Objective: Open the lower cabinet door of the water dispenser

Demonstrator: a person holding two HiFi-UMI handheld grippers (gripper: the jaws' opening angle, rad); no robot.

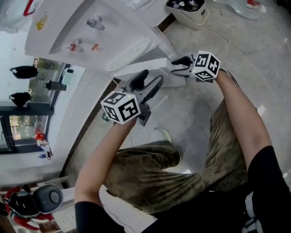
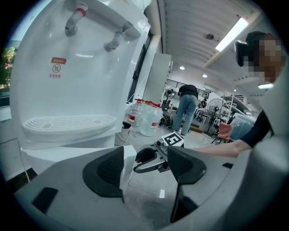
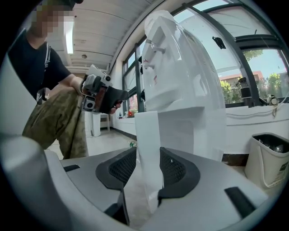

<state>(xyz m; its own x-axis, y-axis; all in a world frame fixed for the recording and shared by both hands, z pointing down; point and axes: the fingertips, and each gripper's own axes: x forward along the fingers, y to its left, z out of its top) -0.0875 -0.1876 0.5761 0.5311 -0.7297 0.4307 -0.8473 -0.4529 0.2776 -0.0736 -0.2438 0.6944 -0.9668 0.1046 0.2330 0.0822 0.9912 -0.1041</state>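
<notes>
The white water dispenser (image 1: 91, 36) fills the upper left of the head view, with its taps and drip tray (image 2: 67, 124) showing in the left gripper view. Its lower cabinet door (image 1: 148, 67) stands swung out from the body. My right gripper (image 1: 175, 66) is shut on the door's free edge (image 3: 148, 144), which stands upright between both pads. My left gripper (image 1: 152, 76) is open just beside the door, whose white panel (image 2: 128, 159) lies against the left finger. Between the left jaws I see the right gripper (image 2: 137, 162) a little farther off.
A white waste bin (image 1: 188, 11) stands on the stone floor right of the dispenser. Several large water bottles (image 2: 144, 117) and a standing person (image 2: 186, 108) are farther back. The wearer's knees (image 1: 159, 168) are under both arms. Windows run along the left wall.
</notes>
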